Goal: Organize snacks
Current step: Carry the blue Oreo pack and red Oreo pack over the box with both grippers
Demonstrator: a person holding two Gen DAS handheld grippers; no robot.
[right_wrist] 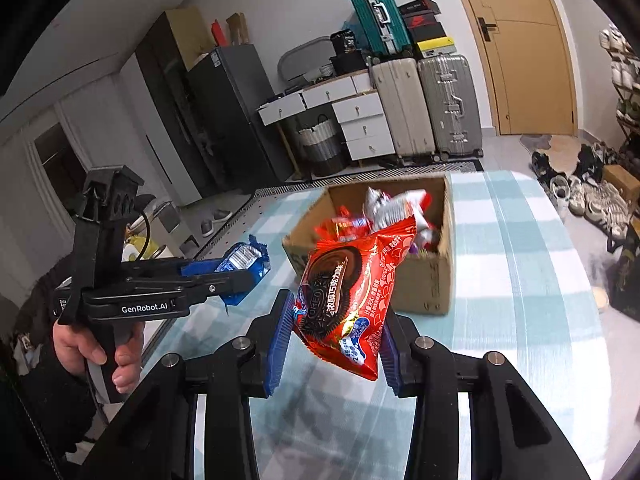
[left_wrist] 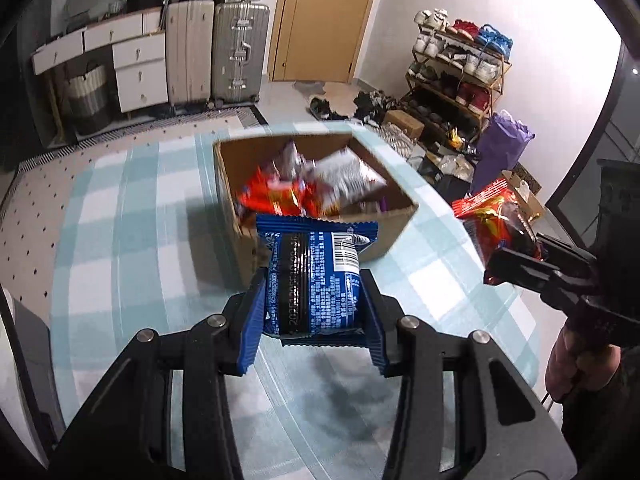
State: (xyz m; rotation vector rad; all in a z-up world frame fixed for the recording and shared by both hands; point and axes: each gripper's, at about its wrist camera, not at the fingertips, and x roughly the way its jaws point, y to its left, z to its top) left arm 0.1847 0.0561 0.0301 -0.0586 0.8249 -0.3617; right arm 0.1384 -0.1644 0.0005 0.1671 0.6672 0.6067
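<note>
- The left tongs point(left_wrist: 314, 300) are clamped on a blue snack packet point(left_wrist: 316, 280), their ribbed blue pads pressing its two sides; the packet's printed back with a barcode faces the camera.
- The blue packet is held in the air above the tabletop point(left_wrist: 120, 208), just in front of the near wall of the cardboard box point(left_wrist: 396, 224), and touches neither.
- The right tongs point(right_wrist: 336, 344) are closed on a red cookie packet point(right_wrist: 344, 300), gripped across its lower half and tilted, with its top edge leaning toward the box.
- The red packet also hangs clear of the tabletop, on the near side of the box.
- The open cardboard box stands on the checked teal-and-white cloth covering the tabletop and holds a loose heap of snack packets point(left_wrist: 304, 184) in red, orange and silver wrappers.
- In the right wrist view, a hand point(right_wrist: 96, 344) grips the handle of the left tool, with the blue packet showing at its tip to the left of the box.
- In the left wrist view, the right tool enters from the right edge with the red packet at its tip, beside the box's right corner.
- Behind the tabletop are upright suitcases point(left_wrist: 218, 52), white drawers point(left_wrist: 140, 68), a wooden door point(left_wrist: 324, 20) and a shoe rack point(left_wrist: 460, 64).
</note>
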